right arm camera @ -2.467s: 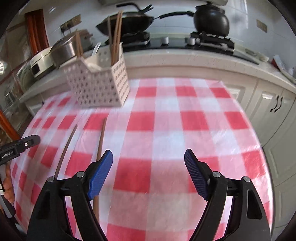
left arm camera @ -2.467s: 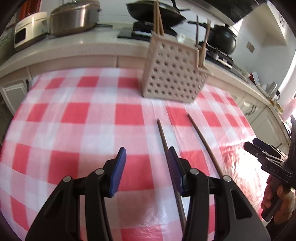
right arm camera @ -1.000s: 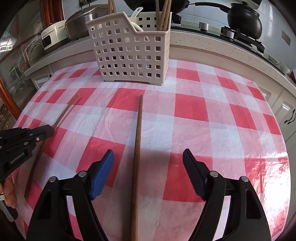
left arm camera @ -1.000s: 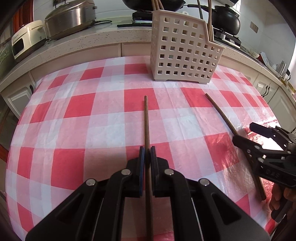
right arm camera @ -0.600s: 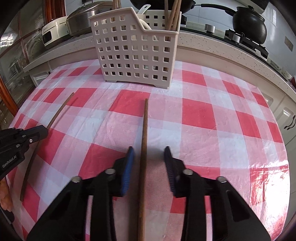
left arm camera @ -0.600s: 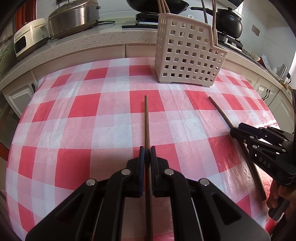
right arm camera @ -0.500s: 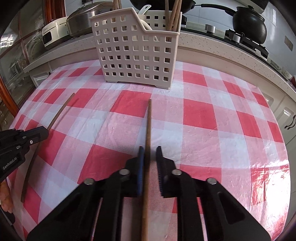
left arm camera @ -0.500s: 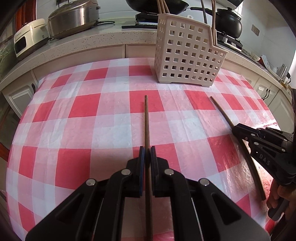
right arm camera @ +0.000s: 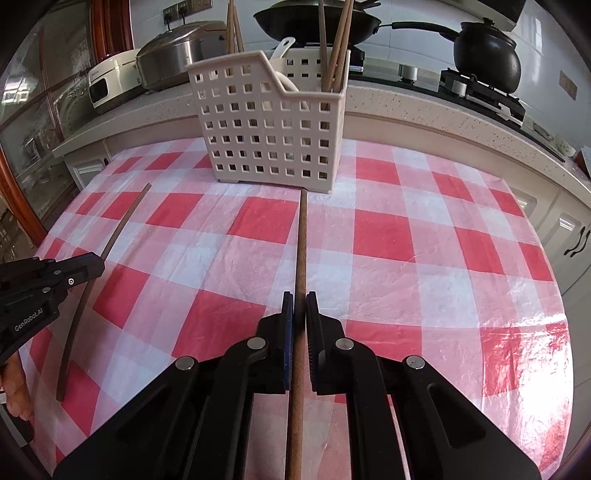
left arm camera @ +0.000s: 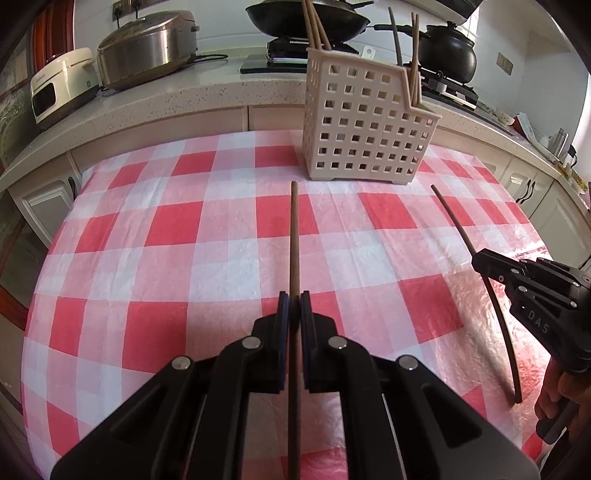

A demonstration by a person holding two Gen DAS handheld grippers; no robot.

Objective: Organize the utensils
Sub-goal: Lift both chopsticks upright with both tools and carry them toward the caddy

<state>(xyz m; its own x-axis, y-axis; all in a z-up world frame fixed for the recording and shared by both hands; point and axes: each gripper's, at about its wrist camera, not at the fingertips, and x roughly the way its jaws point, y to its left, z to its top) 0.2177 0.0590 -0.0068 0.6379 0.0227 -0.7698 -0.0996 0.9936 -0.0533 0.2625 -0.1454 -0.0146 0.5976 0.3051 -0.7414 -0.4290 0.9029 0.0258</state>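
Observation:
Two dark brown chopsticks lie lengthwise on the red-and-white checked tablecloth (left arm camera: 177, 229), their tips toward a white perforated utensil basket (left arm camera: 362, 122) that holds several chopsticks and a white spoon. My left gripper (left arm camera: 294, 299) is shut on the left chopstick (left arm camera: 294, 240) near its middle. My right gripper (right arm camera: 299, 299) is shut on the right chopstick (right arm camera: 302, 240). In the left wrist view the right gripper (left arm camera: 480, 263) grips the curved-looking right chopstick (left arm camera: 456, 221). The right wrist view shows the left gripper (right arm camera: 96, 266) on the left chopstick (right arm camera: 123, 223), before the basket (right arm camera: 269, 129). Whether either chopstick is off the cloth I cannot tell.
Behind the table runs a speckled counter (left arm camera: 207, 96) with a steel rice cooker (left arm camera: 147, 44), a white appliance (left arm camera: 62, 85), a wok (right arm camera: 317, 18) and a black pot (right arm camera: 485, 48) on a stove. White cabinets (right arm camera: 569, 229) stand to the right. A hand (left arm camera: 554, 391) holds the right gripper.
The right gripper's jaws closed from wide open onto the right chopstick. The left gripper stayed shut on its chopstick; both views drew slightly nearer the basket.

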